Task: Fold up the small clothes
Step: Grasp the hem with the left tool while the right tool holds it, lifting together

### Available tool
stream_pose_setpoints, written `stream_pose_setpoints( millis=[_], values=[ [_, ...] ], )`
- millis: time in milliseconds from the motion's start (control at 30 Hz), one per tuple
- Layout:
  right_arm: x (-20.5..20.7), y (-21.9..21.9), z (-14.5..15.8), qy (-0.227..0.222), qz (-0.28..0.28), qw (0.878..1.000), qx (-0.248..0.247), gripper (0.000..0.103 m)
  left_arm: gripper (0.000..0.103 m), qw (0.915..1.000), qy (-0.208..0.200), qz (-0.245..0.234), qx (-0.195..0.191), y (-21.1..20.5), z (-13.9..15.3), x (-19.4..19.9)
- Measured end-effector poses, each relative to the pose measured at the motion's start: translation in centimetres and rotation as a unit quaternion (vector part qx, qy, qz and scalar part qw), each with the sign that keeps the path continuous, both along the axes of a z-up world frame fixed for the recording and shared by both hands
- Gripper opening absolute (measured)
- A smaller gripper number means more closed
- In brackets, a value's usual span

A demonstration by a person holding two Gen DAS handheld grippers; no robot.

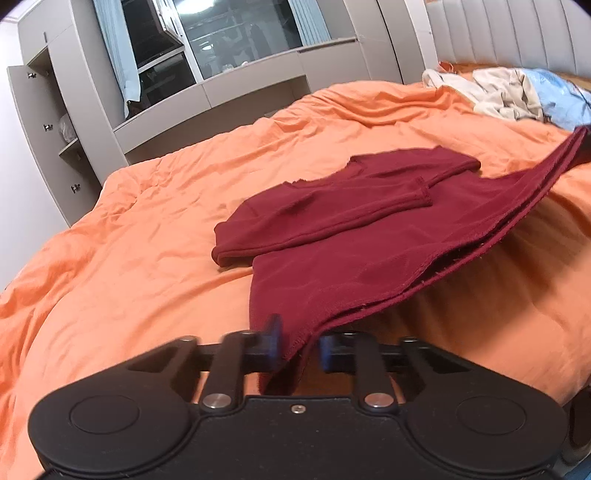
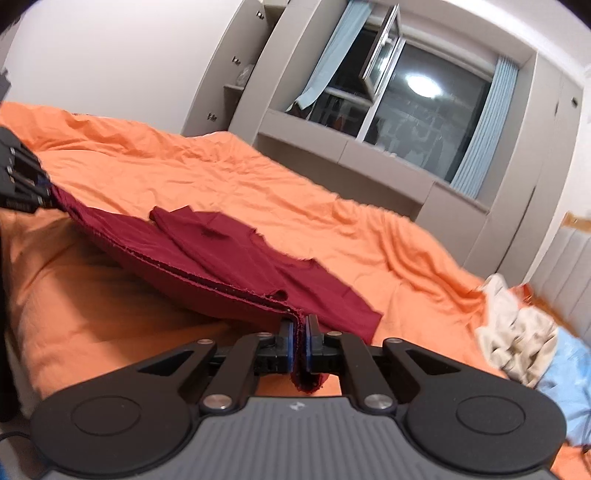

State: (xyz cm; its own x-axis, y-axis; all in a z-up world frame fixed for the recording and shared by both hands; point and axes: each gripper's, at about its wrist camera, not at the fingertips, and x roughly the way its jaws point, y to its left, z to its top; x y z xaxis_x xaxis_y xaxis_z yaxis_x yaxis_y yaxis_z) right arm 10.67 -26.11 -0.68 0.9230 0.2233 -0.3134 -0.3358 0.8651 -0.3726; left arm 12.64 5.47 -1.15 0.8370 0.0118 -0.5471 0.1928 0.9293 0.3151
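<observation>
On the orange bed [image 1: 147,236] a dark red top [image 1: 351,229] is spread out, and both of its near hem corners are being held up off the cover. At the left gripper [image 1: 297,347] the jaws are drawn nearly together, with a hem corner of the top running down between the blue pads; whether the cloth is pinched firmly yet cannot be told from the blurred fingers. At the right gripper [image 2: 300,343] the jaws are pressed together on the other hem corner, a small tuft of red cloth bunched out below them. Between the 2 grips the hem is stretched in a sagging line, raised clear of the bed, while the chest and neckline end rests flat farther away.

Progress looks to be at the midpoint. Both sleeves are already seen laid inward across the body, so the side folds are judged done. What remains is the lengthwise fold: the lifted hem is to be carried forward and laid over the shoulder end, then smoothed. Beyond that, a loose heap of pale clothes [image 1: 506,92] is seen near the headboard [image 1: 517,33], apparently not yet folded.
</observation>
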Motion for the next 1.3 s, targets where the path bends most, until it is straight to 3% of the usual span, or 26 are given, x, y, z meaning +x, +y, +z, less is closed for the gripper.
stream_pose_setpoints(
  millis=[67,367,767,900,1300],
  values=[
    [-0.4,0.0,0.2,-0.023,-0.008,1.000,0.003,0.006,0.007,0.9996,-0.027,0.000,-0.009,0.2,0.5,-0.6],
    [-2.3,-1.5,3.1,-0.119,-0.046,0.991,0.043,0.006,0.005,0.9848,-0.150,-0.003,-0.088,0.3,4.2,-2.6],
    [-8.5,-4.5,8.8,-0.214,-0.059,0.971,0.089,0.006,0.005,0.9621,-0.244,-0.045,-0.112,-2.4,11.7,-8.7],
    [-7.8,-4.9,8.9,-0.204,-0.057,0.973,0.089,0.006,0.005,0.9591,-0.253,-0.054,-0.114,-3.3,13.3,-9.6],
    [-0.2,-4.2,7.6,-0.158,-0.055,0.984,0.067,0.006,0.006,0.9694,-0.216,-0.037,-0.110,-3.4,12.3,-4.8]
  ],
)
